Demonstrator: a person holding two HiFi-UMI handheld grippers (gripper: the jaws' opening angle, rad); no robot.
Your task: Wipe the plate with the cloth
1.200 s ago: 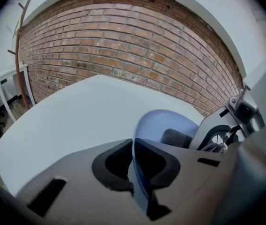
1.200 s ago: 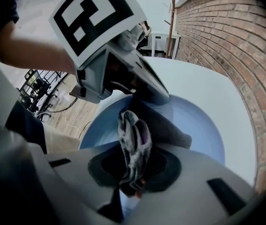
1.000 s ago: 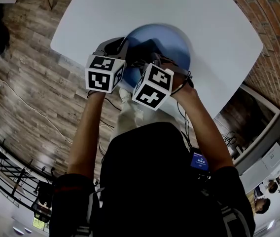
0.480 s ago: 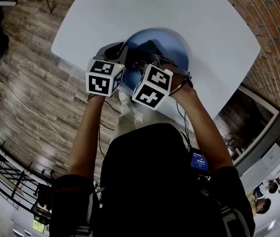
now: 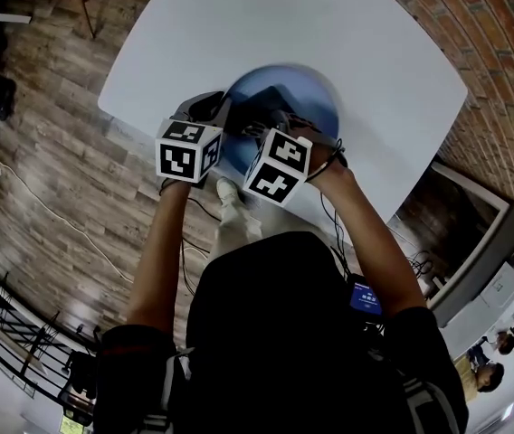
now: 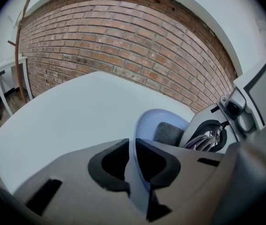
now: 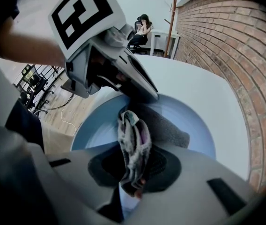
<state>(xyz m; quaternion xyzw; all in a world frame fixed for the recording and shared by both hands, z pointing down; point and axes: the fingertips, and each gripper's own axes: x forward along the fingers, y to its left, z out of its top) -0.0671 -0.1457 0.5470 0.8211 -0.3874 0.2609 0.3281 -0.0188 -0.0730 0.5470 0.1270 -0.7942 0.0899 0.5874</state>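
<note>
White table point(image 5: 329, 34); brick wall point(image 5: 501, 80) at 3 o'clock, wood floor point(image 5: 49, 107) at 9. Blue plate point(image 5: 316, 93) by table's 6 o'clock edge. Left gripper point(image 6: 132, 161) clamped on plate rim at plate's 9 o'clock, steadying it. Right gripper point(image 7: 133, 168) pinching bunched cloth point(image 7: 133, 135), loose end lying on plate face. Step: wiping, apparently under way. Next: sweep cloth across rest of face, pressing down, rim grip firm.

Plate point(image 5: 309, 93) pale blue, cloth point(image 7: 168, 125) dark grey with a mottled white, grey and purple bunched end. Table point(image 5: 266, 16) plain white, marker cubes point(image 5: 187, 150) black-and-white squares. Wall point(image 5: 501, 52) red brick, floor point(image 5: 58, 152) brown wood planks.
</note>
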